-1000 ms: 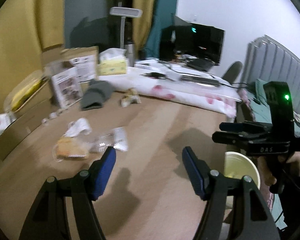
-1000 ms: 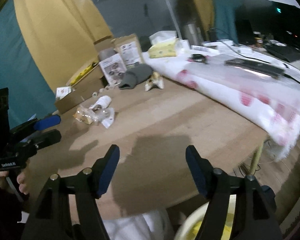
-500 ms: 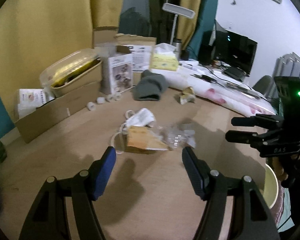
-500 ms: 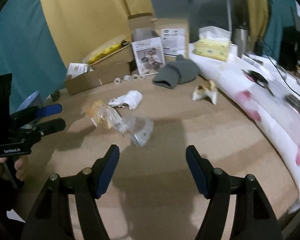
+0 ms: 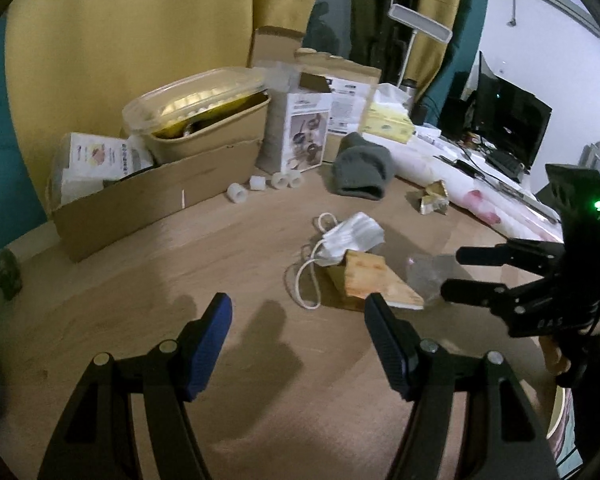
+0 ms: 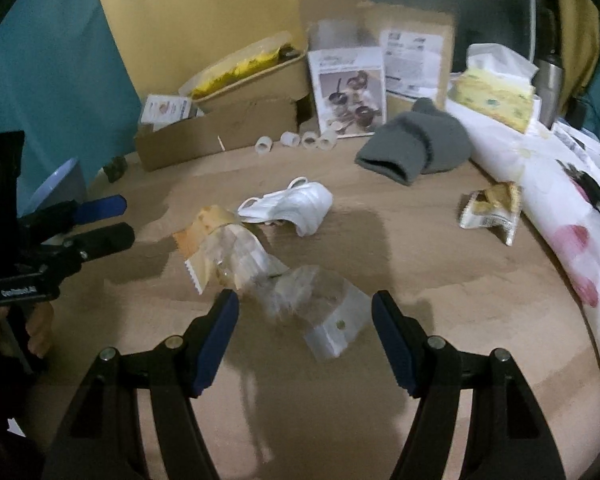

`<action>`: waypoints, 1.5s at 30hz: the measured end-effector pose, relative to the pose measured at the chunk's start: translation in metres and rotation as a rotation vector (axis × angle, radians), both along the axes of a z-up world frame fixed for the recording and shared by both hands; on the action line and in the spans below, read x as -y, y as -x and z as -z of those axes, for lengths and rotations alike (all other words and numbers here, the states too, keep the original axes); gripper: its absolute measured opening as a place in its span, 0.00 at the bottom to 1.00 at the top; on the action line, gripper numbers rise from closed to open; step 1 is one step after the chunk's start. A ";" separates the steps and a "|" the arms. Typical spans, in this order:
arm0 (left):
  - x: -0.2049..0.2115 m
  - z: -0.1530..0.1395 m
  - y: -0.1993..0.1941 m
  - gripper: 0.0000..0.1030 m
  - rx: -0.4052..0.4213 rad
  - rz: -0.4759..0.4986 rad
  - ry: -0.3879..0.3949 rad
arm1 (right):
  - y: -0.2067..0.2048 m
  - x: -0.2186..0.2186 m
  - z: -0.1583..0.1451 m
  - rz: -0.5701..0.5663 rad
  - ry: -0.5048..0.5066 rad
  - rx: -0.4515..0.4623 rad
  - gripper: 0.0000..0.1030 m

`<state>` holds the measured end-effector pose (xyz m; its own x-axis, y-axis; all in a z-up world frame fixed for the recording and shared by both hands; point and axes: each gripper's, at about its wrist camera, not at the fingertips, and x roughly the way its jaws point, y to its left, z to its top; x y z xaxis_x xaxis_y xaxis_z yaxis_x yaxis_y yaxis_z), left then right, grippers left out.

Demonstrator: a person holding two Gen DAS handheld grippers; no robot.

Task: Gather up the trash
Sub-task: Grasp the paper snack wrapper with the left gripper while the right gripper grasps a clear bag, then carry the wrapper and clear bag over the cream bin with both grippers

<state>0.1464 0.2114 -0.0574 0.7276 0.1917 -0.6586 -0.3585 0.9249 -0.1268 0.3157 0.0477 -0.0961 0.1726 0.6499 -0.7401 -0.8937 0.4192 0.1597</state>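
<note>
Left wrist view: left tool [image 5: 298, 330] jaws stand apart, nothing between them, above bare wooden counter [image 5: 148, 280]. Trash lies just ahead: a crumpled white face mask [image 5: 350, 238] with loop cords, touching a tan paper wrapper [image 5: 370, 282]; a clear plastic bag [image 5: 426, 276] beside that, near the right tool [image 5: 466, 276]. A crumpled snack wrapper [image 5: 432, 198] sits farther back by the white cloth. Judgement: all light, soft, crushable; film likely slippery, so pinch at a bunched fold, not a flat edge. Right wrist view: right tool [image 6: 304, 318] jaws apart, empty, with the clear plastic bag [image 6: 320, 312] lying between and just beyond the tips; paper wrapper [image 6: 216, 236] and mask [image 6: 296, 206] behind it. Left tool [image 6: 116, 220] enters from the left edge, also holding nothing. Room dim; cardboard box [image 6: 216, 136], grey knit cap [image 6: 416, 146], tissue pack [image 6: 496, 96] along the back; yellow curtain behind.
</note>
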 end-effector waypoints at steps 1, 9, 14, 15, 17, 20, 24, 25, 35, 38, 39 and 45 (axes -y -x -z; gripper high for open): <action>-0.001 0.001 -0.001 0.67 -0.003 -0.001 0.003 | 0.000 -0.006 0.002 -0.008 0.008 0.003 0.65; -0.001 0.000 -0.018 0.67 -0.022 0.033 -0.012 | -0.004 -0.036 0.021 -0.003 0.095 0.030 0.65; 0.005 -0.004 -0.036 0.67 -0.023 0.079 -0.033 | -0.015 -0.033 0.023 0.040 0.084 0.038 0.43; 0.007 -0.003 -0.041 0.67 -0.026 0.085 -0.034 | -0.017 -0.032 0.023 0.044 0.081 0.033 0.35; 0.010 -0.003 -0.048 0.67 -0.031 0.098 -0.035 | -0.022 -0.031 0.023 0.049 0.075 0.032 0.26; 0.017 -0.003 -0.061 0.67 -0.036 0.123 -0.034 | -0.026 -0.026 0.022 0.052 0.062 0.029 0.16; 0.025 0.005 -0.078 0.67 -0.069 0.158 -0.023 | -0.029 -0.013 0.017 0.063 0.040 0.029 0.03; 0.026 0.008 -0.082 0.67 -0.082 0.162 -0.017 | -0.030 -0.008 0.015 0.070 0.029 0.029 0.03; 0.040 0.024 -0.089 0.53 -0.113 0.214 -0.028 | -0.027 0.031 0.002 0.117 -0.021 0.026 0.03; 0.045 0.025 -0.088 0.44 -0.120 0.223 -0.033 | -0.023 0.040 0.000 0.123 -0.030 0.023 0.03; 0.047 0.025 -0.087 0.42 -0.119 0.224 -0.036 | -0.021 0.042 0.000 0.123 -0.032 0.023 0.03; 0.061 0.019 -0.077 0.39 -0.096 0.241 -0.057 | -0.009 0.061 -0.005 0.136 -0.043 0.025 0.03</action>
<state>0.2229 0.1501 -0.0764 0.6912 0.0593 -0.7202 -0.1347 0.9897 -0.0477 0.3249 -0.0137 -0.0910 0.2795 0.6506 -0.7061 -0.8331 0.5300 0.1586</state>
